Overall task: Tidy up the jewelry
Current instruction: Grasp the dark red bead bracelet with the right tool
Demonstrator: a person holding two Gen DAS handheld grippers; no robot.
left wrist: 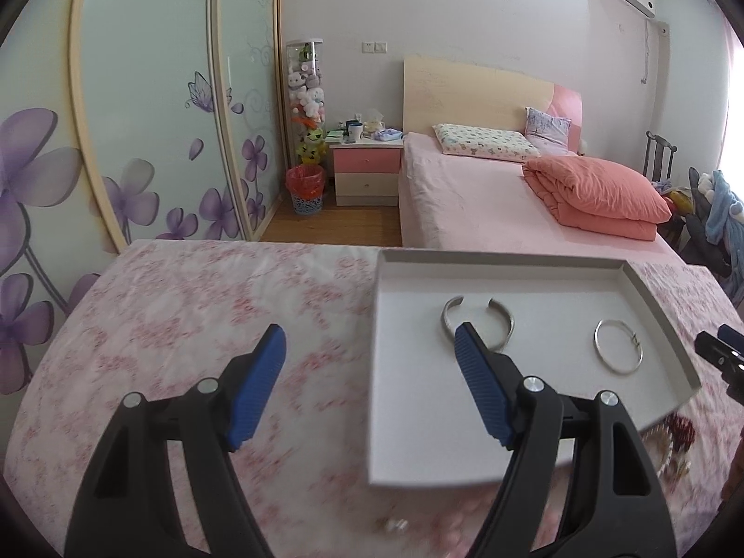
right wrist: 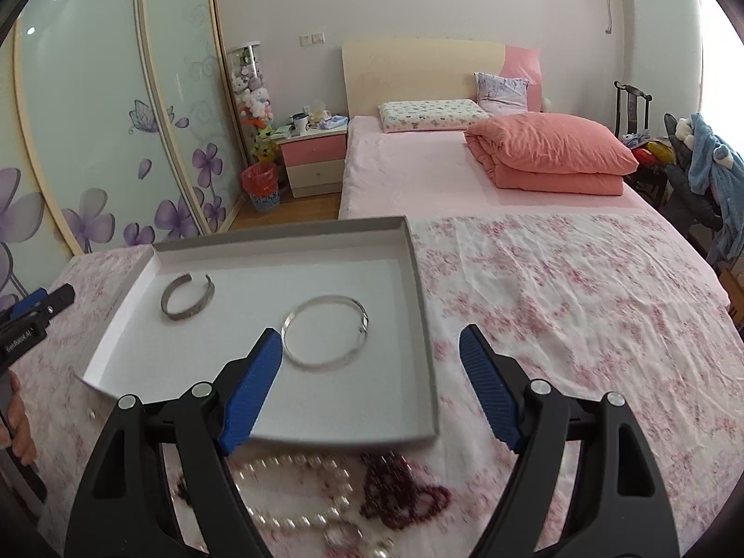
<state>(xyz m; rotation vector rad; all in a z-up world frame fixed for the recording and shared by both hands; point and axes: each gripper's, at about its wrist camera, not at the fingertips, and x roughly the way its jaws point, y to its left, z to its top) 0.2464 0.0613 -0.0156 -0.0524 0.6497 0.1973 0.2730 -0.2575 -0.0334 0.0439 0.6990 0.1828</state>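
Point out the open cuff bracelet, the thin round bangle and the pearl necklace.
open cuff bracelet (right wrist: 187,298): right wrist view, near band.
thin round bangle (right wrist: 321,365): right wrist view, near rim.
pearl necklace (right wrist: 297,521): right wrist view, bead strand.

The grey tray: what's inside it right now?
Two silver pieces lie in the grey tray: an open cuff bracelet and a thin round bangle, apart from each other. The right gripper's blue finger covers the tray's near strip, so anything there is hidden.
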